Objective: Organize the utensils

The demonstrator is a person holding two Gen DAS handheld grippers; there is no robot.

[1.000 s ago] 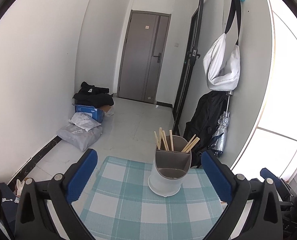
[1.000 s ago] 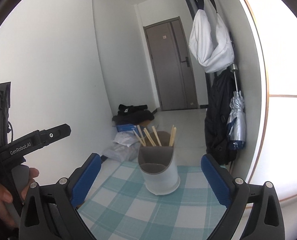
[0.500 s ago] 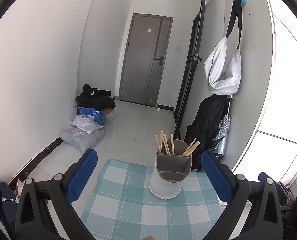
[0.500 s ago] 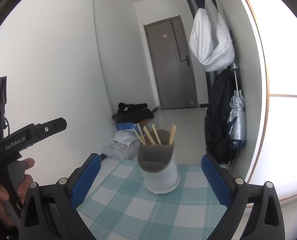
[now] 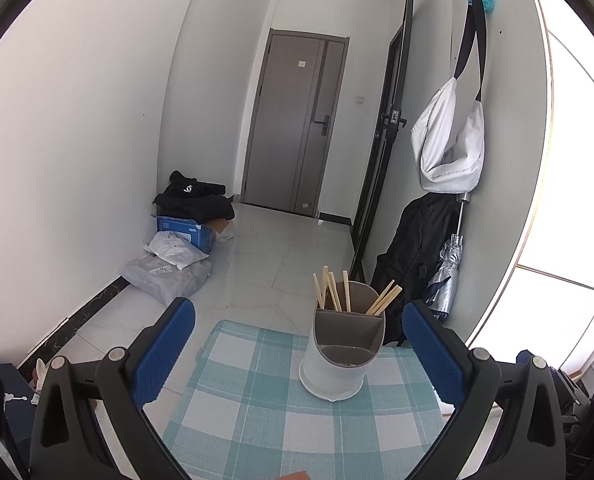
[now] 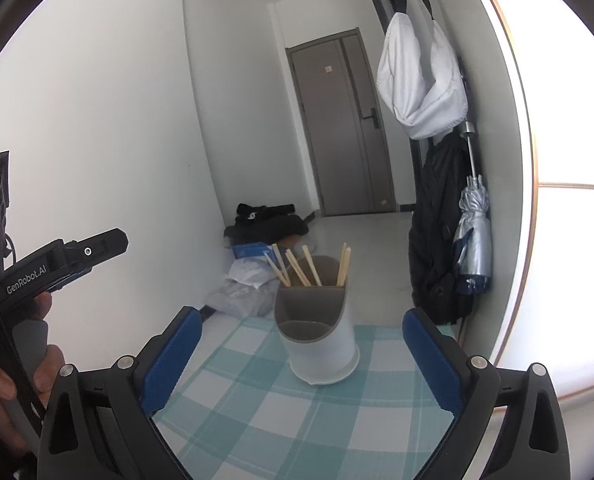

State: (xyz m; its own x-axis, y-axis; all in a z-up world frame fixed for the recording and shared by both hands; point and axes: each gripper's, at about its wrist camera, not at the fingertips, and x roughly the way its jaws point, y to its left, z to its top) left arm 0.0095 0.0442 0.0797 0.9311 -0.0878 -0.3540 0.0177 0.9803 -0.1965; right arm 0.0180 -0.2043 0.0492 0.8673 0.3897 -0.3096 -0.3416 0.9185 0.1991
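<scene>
A white utensil holder [image 5: 339,360] with a grey divided insert stands upright on the checked tablecloth [image 5: 257,412]. Several wooden chopsticks [image 5: 333,294] stand in its rear compartments; its front compartment looks empty. It also shows in the right wrist view [image 6: 317,336], with the chopsticks [image 6: 301,266]. My left gripper [image 5: 297,344] is open and empty, raised above the table short of the holder. My right gripper [image 6: 301,344] is open and empty, likewise short of the holder. The left gripper's body [image 6: 57,264] and the hand holding it show at the left of the right wrist view.
The table's far edge lies just behind the holder. On the floor beyond are plastic bags [image 5: 169,268], a blue box [image 5: 185,232] and black clothes. A white bag [image 5: 449,152], a black backpack [image 5: 417,248] and an umbrella [image 5: 445,268] hang on the right wall.
Both grippers have drawn back and risen a little, so the holder sits slightly farther away and lower in view. Both stay open and empty.
</scene>
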